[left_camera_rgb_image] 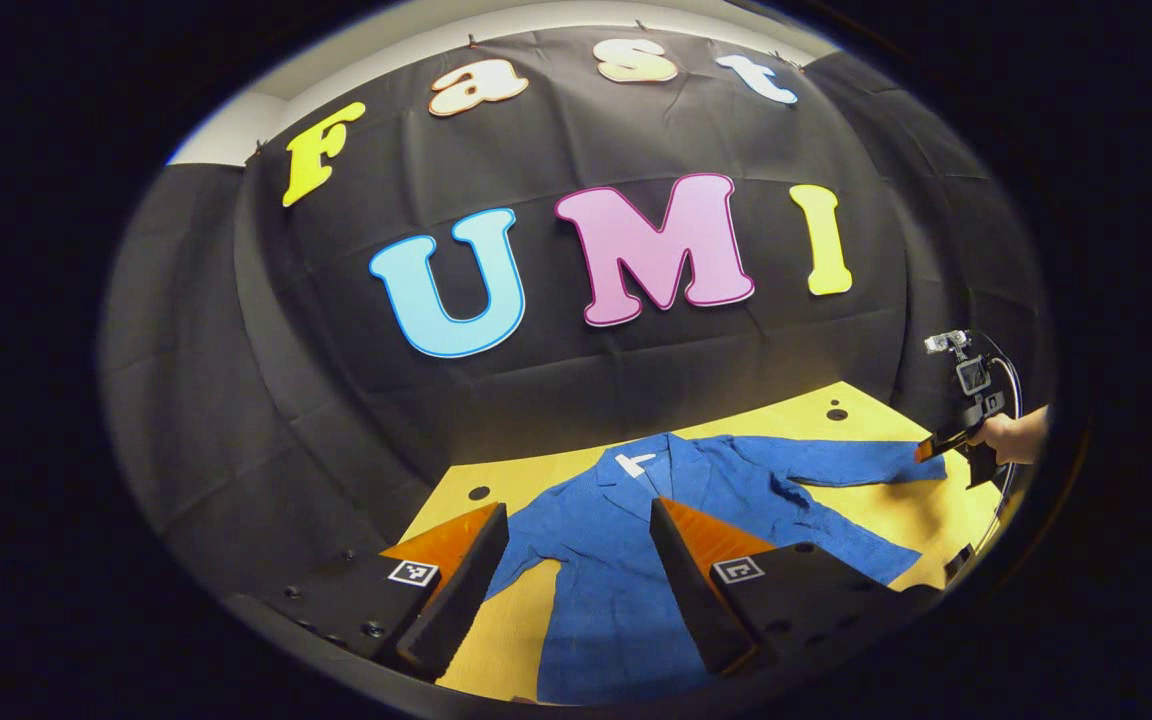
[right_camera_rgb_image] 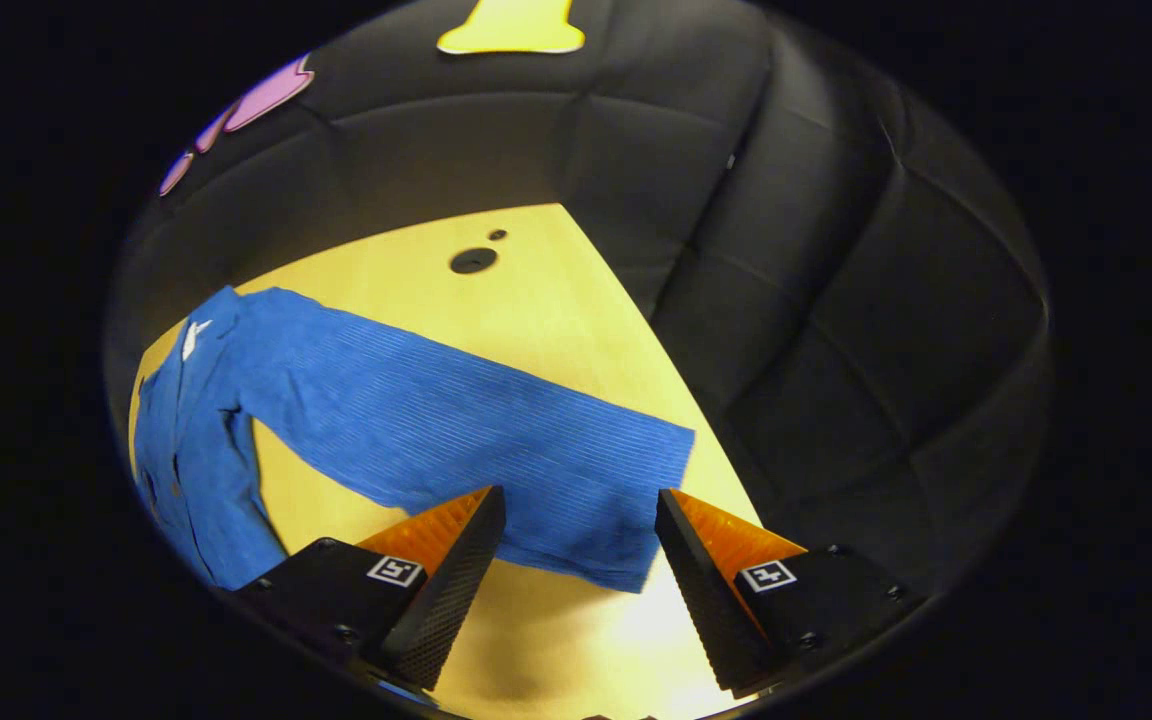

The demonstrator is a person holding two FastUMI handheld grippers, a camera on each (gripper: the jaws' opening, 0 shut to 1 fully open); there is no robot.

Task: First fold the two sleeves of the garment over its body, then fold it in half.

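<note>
Blue garment [left_camera_rgb_image: 636, 540] flat on yellow tabletop [right_camera_rgb_image: 536, 300], sleeves unfolded. Right gripper [right_camera_rgb_image: 581, 560] wide open, empty, over right sleeve cuff [right_camera_rgb_image: 616, 500]; left gripper [left_camera_rgb_image: 581, 570] likewise open above body. Step: first sleeve fold. Next: descend, pinch cuff.

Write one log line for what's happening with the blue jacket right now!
stage: sleeves unfolded | blue jacket: flat on yellow table | right gripper: open over sleeve cuff | left gripper: open above jacket body

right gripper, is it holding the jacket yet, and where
Nothing is held. The right gripper is open, its fingers either side of the blue jacket's sleeve cuff. The left gripper is open too.
</note>
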